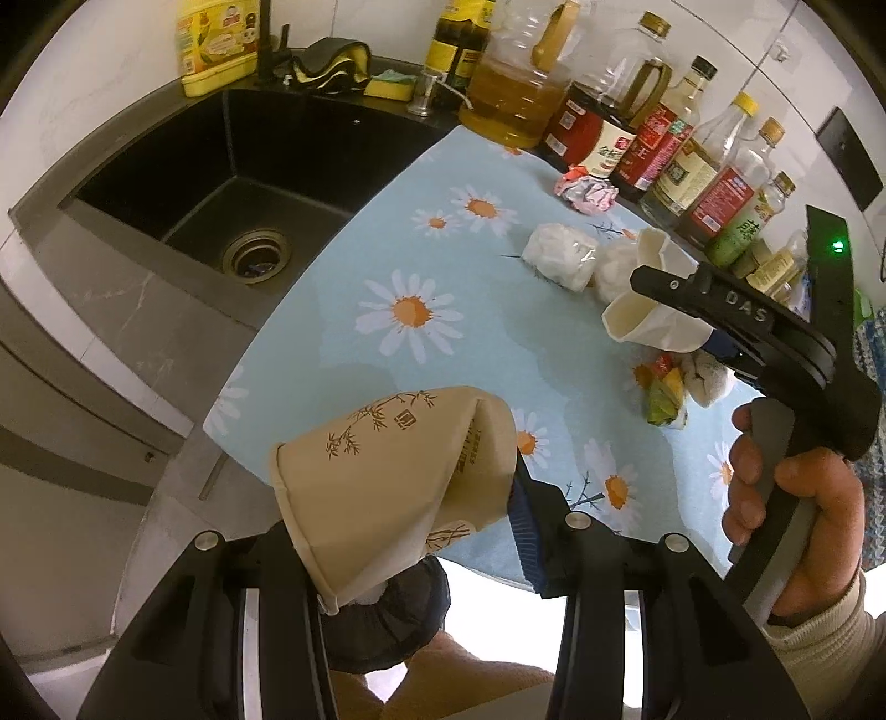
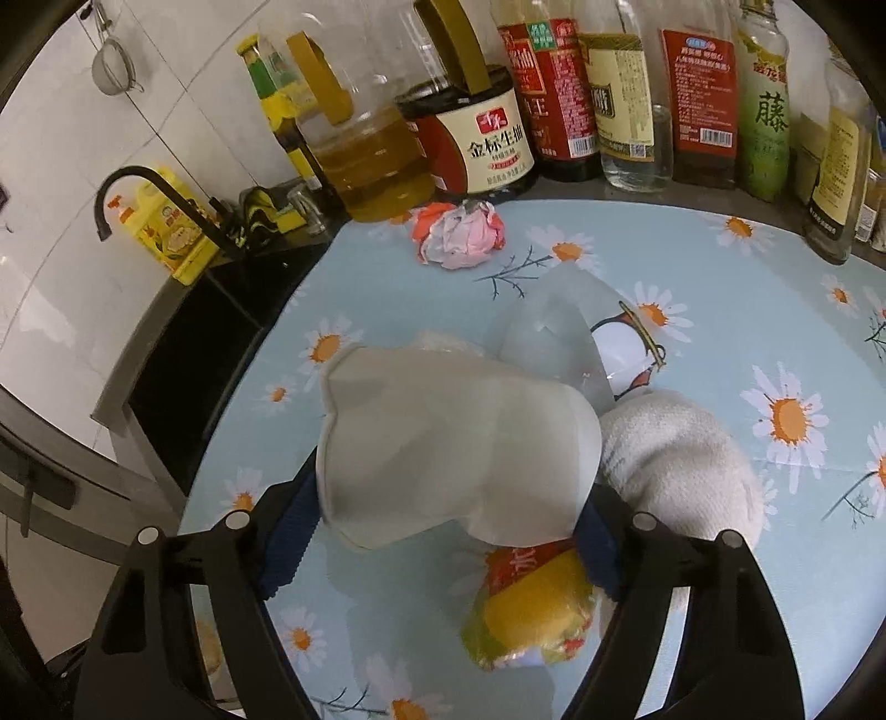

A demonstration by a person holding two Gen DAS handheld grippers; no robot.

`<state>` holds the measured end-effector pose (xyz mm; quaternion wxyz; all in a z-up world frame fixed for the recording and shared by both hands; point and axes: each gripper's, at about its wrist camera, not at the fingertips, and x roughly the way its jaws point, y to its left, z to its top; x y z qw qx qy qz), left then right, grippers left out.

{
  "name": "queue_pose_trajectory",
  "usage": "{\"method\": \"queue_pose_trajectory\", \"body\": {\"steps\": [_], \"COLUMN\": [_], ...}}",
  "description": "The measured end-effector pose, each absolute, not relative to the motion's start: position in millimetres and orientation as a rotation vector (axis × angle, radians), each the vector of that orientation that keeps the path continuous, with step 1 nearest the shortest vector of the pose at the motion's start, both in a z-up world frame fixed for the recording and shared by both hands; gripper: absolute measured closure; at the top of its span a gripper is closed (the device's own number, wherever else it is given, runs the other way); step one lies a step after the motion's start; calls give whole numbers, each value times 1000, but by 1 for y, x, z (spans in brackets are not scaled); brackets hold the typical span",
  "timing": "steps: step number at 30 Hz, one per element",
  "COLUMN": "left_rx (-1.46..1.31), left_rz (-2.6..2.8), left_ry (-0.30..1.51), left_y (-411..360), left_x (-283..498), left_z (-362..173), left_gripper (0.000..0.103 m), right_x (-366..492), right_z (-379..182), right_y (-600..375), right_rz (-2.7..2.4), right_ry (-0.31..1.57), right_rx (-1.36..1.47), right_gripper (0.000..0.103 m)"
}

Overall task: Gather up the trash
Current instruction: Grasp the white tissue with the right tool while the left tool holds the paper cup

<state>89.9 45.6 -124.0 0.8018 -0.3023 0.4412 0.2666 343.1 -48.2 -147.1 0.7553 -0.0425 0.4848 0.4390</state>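
Observation:
My left gripper [image 1: 426,531] is shut on a crushed tan paper cup [image 1: 387,471] with a bamboo print, held over the counter's front edge above a dark bin bag [image 1: 398,615]. My right gripper [image 2: 448,520] is shut on a squashed white paper cup [image 2: 448,443], which also shows in the left wrist view [image 1: 653,321], held above the daisy-print mat [image 2: 692,498]. On the mat lie a pink-and-white crumpled wrapper [image 2: 462,235], a white tissue wad [image 2: 681,465], a clear plastic cup [image 2: 554,338] and a yellow-and-red snack wrapper [image 2: 531,615].
A black sink [image 1: 243,183] with a faucet [image 2: 144,194] lies left of the mat. A row of oil and sauce bottles [image 2: 559,94] stands along the back wall. A yellow detergent bottle [image 1: 216,44] and sponges [image 1: 387,83] sit behind the sink.

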Motion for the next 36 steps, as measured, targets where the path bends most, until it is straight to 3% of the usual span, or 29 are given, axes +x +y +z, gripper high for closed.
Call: {"method": "queue_pose_trajectory", "body": {"steps": [19, 36], "left_rx": [-506, -437], "left_rz": [269, 49], "left_ry": [885, 883], "left_y": [60, 62], "left_x": [84, 32], "left_z": [-96, -91], "left_gripper": [61, 61], "right_x": [278, 158], "right_z": [-71, -76], "right_y": [-116, -151], "right_rz": [804, 647], "right_ry": [942, 954], "right_rx": [102, 180], "right_gripper": [24, 24]}}
